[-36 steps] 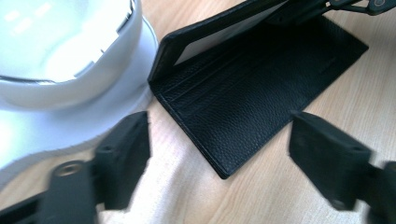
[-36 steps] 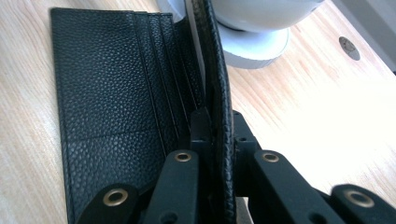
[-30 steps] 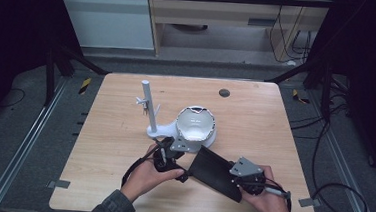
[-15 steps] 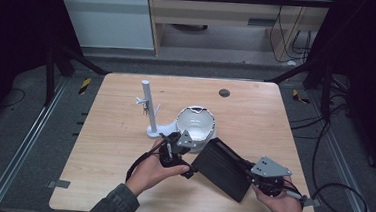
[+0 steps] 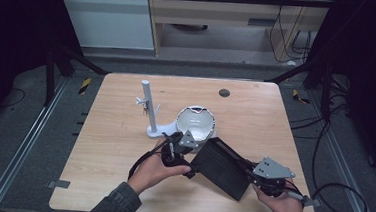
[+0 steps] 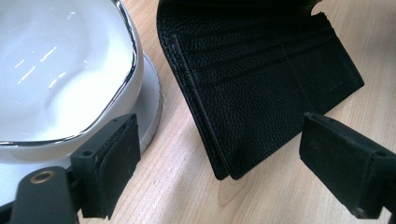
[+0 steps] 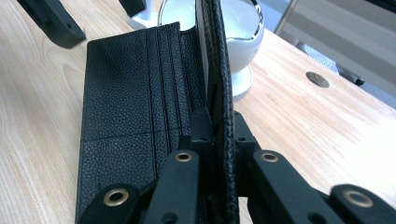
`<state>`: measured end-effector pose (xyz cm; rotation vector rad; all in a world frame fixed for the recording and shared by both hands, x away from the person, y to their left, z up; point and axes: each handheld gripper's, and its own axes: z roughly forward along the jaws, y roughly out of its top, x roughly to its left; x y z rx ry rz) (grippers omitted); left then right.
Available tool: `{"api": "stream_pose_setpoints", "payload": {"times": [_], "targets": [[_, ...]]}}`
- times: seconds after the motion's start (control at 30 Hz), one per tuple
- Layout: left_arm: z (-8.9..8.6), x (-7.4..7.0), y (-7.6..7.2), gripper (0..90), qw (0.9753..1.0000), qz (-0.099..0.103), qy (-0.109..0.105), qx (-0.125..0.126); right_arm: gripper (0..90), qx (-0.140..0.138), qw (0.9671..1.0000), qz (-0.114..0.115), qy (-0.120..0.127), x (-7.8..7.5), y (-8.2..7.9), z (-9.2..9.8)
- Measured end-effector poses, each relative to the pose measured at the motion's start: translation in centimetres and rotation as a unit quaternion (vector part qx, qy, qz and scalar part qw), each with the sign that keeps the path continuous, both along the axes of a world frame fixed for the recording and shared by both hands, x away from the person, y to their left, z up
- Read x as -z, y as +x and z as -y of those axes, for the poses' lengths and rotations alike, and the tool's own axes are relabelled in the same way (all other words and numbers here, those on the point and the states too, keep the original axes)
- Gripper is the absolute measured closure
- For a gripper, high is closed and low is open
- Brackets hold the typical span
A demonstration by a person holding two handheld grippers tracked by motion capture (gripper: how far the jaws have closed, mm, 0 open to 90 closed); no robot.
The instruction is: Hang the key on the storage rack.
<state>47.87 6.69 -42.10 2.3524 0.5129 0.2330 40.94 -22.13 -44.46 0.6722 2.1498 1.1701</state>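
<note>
A black leather wallet [image 5: 219,163] lies open near the table's front edge, card slots facing up [image 6: 261,88]. My right gripper [image 5: 248,173] is shut on one flap [image 7: 218,70] and holds it upright on edge, while the other half [image 7: 126,116] lies flat on the wood. My left gripper [image 5: 189,148] stands open at the wallet's left corner. One of its pads [image 6: 112,168] is beside the white bowl [image 6: 56,70]; the other [image 6: 341,163] is past the wallet's edge. Neither pad touches the leather.
The white bowl [image 5: 196,121] with a shiny rim stands just behind the wallet. A white stand with an upright post [image 5: 148,108] is to its left. A dark round disc [image 5: 224,93] sits in the tabletop farther back. Cables trail from both grippers.
My right gripper has drawn to the right and toward the front edge with the flap, spreading the wallet open. The left gripper has shifted slightly toward the bowl.
</note>
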Motion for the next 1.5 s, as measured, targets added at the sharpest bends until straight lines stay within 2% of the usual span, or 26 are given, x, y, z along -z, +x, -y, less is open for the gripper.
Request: {"api": "stream_pose_setpoints", "payload": {"times": [0.3,0.43,0.53,0.67,0.87,0.97,1.13,1.2,1.23,1.3,1.33,1.37,1.4,1.47,1.5], "targets": [[-0.2,-0.3,0.7,12.2,0.9997,-0.011,-0.021,0.004,84.7,-0.008,0.9995,0.019,0.023,-1.0,-0.3,0.0],[-0.3,-0.9,1.0,12.1,0.9997,-0.008,-0.022,0.008,84.7,-0.014,0.9990,0.028,0.032,-1.5,-0.5,-0.1],[-0.3,-1.4,1.0,12.2,0.9994,-0.007,-0.030,0.013,84.7,-0.019,0.9984,0.036,0.040,-1.9,-0.6,-0.2],[-0.1,-1.8,1.1,12.2,0.9995,-0.005,-0.028,0.015,84.7,-0.023,0.9978,0.040,0.048,-2.2,-0.7,-0.2],[0.4,-1.6,1.7,13.8,0.9993,-0.018,-0.028,0.015,84.7,-0.026,0.9974,0.041,0.053,-2.3,-0.8,-0.1],[0.7,-1.5,1.8,14.1,0.9992,-0.022,-0.024,0.023,84.7,-0.027,0.9971,0.044,0.056,-2.3,-0.7,-0.1],[1.0,-1.5,2.1,15.7,0.9985,-0.032,-0.035,0.026,84.7,-0.025,0.9963,0.045,0.069,-2.5,-0.7,0.2],[1.1,-1.6,2.4,18.6,0.9976,-0.046,-0.042,0.030,84.7,-0.026,0.9960,0.046,0.072,-2.6,-0.7,0.2],[1.1,-1.7,2.4,23.3,0.9972,-0.052,-0.042,0.034,84.7,-0.027,0.9960,0.046,0.072,-2.5,-0.7,0.1],[1.0,-2.1,2.6,42.9,0.9968,-0.058,-0.044,0.033,84.6,-0.028,0.9963,0.043,0.069,-2.4,-0.6,0.1],[0.9,-2.4,2.6,49.8,0.9966,-0.067,-0.037,0.031,84.5,-0.029,0.9965,0.042,0.066,-2.3,-0.6,0.0],[0.7,-2.7,2.7,60.6,0.9955,-0.079,-0.039,0.035,84.4,-0.029,0.9967,0.041,0.064,-2.2,-0.6,0.0],[0.5,-3.1,2.7,67.6,0.9936,-0.093,-0.050,0.039,84.3,-0.030,0.9966,0.039,0.065,-2.1,-0.6,0.0],[0.2,-4.0,2.5,77.5,0.9914,-0.103,-0.068,0.044,83.6,-0.032,0.9962,0.039,0.071,-1.9,-0.5,0.2],[0.2,-4.3,2.3,79.4,0.9915,-0.100,-0.069,0.046,82.2,-0.029,0.9967,0.037,0.067,-1.8,-0.5,0.3]]}}
